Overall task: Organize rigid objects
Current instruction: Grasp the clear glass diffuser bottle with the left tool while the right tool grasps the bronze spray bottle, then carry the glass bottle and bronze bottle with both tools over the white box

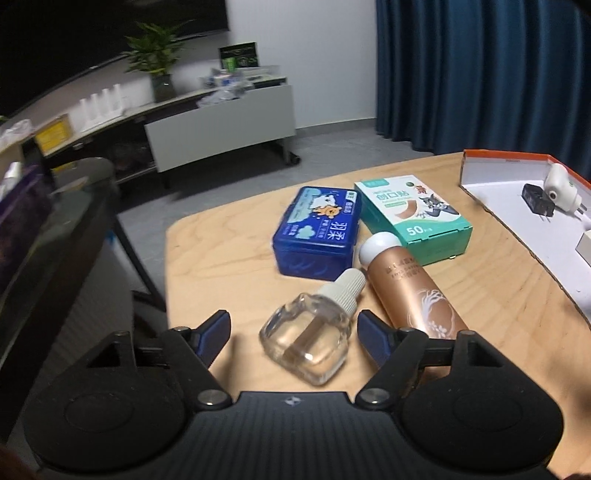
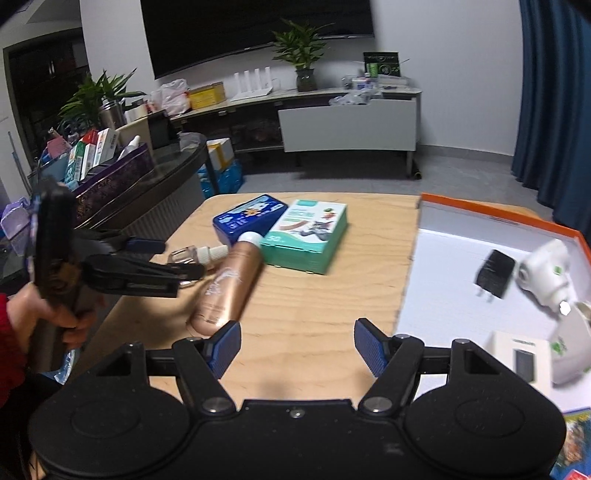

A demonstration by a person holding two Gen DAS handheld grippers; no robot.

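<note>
Left claw (image 1: pixel 293 334) is being held released around the clear bottle (image 1: pixel 306 338); beside it, the gold tube (image 1: pixel 413 291) risks being bumped.

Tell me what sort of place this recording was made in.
Probably an office lounge or meeting room, not a kitchen or workshop: a large dark wall screen, a long low cabinet carrying a potted plant and boxes, and blue curtains beside the wooden table.

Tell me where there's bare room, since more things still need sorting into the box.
Free: the white floor of the orange-rimmed box ahead of the black adapter, and the bare table between the gold bottle and the box. Crowded: the blue case, green carton and clear bottle huddle together.
</note>
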